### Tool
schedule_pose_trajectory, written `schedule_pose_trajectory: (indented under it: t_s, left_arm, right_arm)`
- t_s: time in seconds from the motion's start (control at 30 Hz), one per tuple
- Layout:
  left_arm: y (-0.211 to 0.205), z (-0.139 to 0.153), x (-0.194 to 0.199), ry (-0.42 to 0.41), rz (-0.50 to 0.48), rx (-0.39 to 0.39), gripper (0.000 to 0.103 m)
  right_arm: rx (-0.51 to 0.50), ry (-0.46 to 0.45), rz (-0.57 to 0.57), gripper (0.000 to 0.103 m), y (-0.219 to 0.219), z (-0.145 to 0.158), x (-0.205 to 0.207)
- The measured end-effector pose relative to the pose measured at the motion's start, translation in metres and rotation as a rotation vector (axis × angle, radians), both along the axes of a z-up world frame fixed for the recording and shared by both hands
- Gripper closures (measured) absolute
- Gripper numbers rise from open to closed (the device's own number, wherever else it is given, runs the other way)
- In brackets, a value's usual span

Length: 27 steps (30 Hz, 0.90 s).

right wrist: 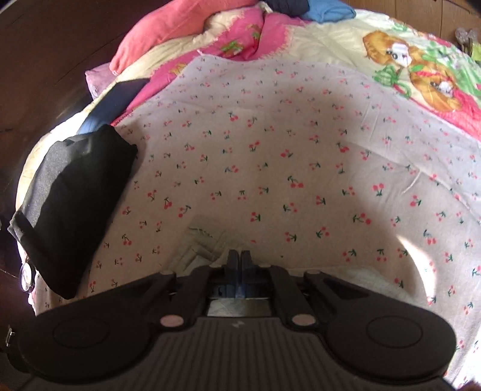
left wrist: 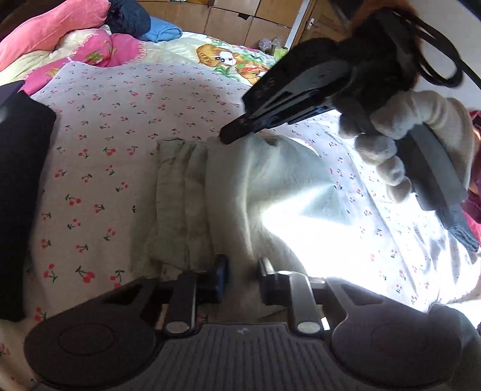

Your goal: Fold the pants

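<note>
Two grippers work the pale green, soft cotton pants [left wrist: 228, 192] — right gripper [left wrist: 227, 137] pinches an edge, left gripper [left wrist: 242, 270] spread; limp cloth, best grasped at corners.

Cherry-print sheet [right wrist: 270, 156] over bed; wooden cabinets [left wrist: 240, 18] behind; hard sunlight patch [left wrist: 315, 216] at right.

A bedroom in a home, as I see it.
I'm looking at a bed [right wrist: 300, 168] under a cherry-print sheet, with a cartoon-bear quilt [right wrist: 415, 75] at upper right, a pink pillow [right wrist: 168, 27] and bunched pink bedding [left wrist: 99, 48] at the top, a folded dark garment [right wrist: 75, 204] at the left edge, and wooden cupboard doors [left wrist: 240, 15] along the top of my left view.
</note>
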<state>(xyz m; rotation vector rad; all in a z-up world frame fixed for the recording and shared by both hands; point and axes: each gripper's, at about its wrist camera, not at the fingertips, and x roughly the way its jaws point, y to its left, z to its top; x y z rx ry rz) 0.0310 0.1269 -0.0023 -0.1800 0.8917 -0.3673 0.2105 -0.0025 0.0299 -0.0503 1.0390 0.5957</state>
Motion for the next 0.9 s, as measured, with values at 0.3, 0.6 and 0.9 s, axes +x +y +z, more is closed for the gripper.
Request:
schedule_pose_trajectory:
  t_s: [0.3, 0.6, 0.9]
  left_arm:
    - [0.024, 0.03, -0.006, -0.094, 0.027, -0.073, 0.081]
    - [0.05, 0.002, 0.025, -0.046, 0.09, 0.039, 0.081]
    - [0.047, 0.003, 0.017, -0.06, 0.047, 0.133, 0.067]
  right_arm:
    - [0.127, -0.095, -0.033, 0.101, -0.008, 0.058, -0.008]
    - [0.116, -0.106, -0.043, 0.101, 0.038, 0.006, 0.022]
    - [0.141, -0.117, -0.145, 0.082, 0.007, -0.017, 0.025]
